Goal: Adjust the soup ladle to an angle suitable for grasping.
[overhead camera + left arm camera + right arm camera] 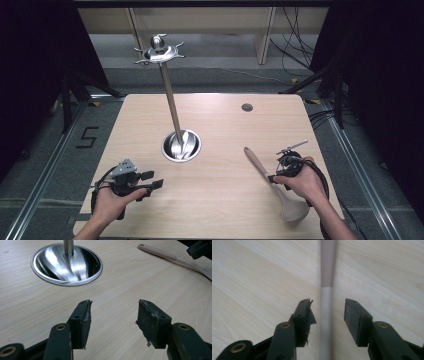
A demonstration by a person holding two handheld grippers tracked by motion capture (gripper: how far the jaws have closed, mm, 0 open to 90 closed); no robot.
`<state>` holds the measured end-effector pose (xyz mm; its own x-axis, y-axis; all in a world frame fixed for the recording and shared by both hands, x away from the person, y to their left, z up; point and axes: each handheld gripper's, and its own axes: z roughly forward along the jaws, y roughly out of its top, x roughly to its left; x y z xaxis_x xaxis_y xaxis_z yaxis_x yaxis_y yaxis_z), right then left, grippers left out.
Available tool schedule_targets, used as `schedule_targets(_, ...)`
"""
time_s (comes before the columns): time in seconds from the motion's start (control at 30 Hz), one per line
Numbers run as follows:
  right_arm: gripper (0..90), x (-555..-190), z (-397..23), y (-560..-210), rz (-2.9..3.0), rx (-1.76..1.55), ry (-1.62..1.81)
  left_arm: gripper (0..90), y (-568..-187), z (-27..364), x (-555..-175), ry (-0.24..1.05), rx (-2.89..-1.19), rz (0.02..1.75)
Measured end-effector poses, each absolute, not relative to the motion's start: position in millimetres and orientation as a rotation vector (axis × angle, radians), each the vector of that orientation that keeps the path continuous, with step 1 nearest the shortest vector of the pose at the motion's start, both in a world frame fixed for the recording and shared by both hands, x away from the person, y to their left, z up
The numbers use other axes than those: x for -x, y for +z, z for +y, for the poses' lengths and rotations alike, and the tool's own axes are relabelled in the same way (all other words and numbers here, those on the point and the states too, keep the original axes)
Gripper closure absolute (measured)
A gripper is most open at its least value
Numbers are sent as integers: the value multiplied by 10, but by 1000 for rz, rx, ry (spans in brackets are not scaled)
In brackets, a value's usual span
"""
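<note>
We see the long pale-beige ladle (272, 182) right of the round steel stand base (181, 145), its handle running between the right gripper (327, 310)'s parted jaws, nothing clenched yet; that hand is plainly nearer. The left gripper (113, 315) hangs released left of that base, well apart from the ladle.

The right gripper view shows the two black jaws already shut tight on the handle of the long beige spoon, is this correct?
Not quite. In the right gripper view the right gripper is open: its jaws stand on either side of the handle of the long beige spoon, with a gap on each side. The handle does run between them.

A wooden table (215, 210) stands on grey floor (40, 150) marked with a black "5" (87, 136), cables (295, 47) behind.
</note>
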<state>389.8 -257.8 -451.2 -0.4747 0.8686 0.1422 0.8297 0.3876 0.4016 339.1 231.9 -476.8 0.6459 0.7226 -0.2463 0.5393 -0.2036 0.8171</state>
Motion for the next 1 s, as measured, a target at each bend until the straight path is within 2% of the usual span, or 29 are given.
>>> schedule_targets(0.1, 550, -3918, -2571, -4488, 2528, -1580, 609, 437, -4756, 2320, -3386, 236, -1874, 998)
schedule_targets(0.47, 626, -4156, -2480, -4410, 2710, -1434, 452, 427, -4758, 2349, -3389, 232, -1864, 1006)
schedule_targets(0.67, 646, -4275, -2373, -4376, 2689, -1481, 377, 408, -4757, 2356, -3369, 249, -1869, 997)
schedule_targets(1.0, 660, -4410, -2205, -4489, 2742, -1472, 298, 402, -4739, 2360, -3344, 260, -1860, 1011)
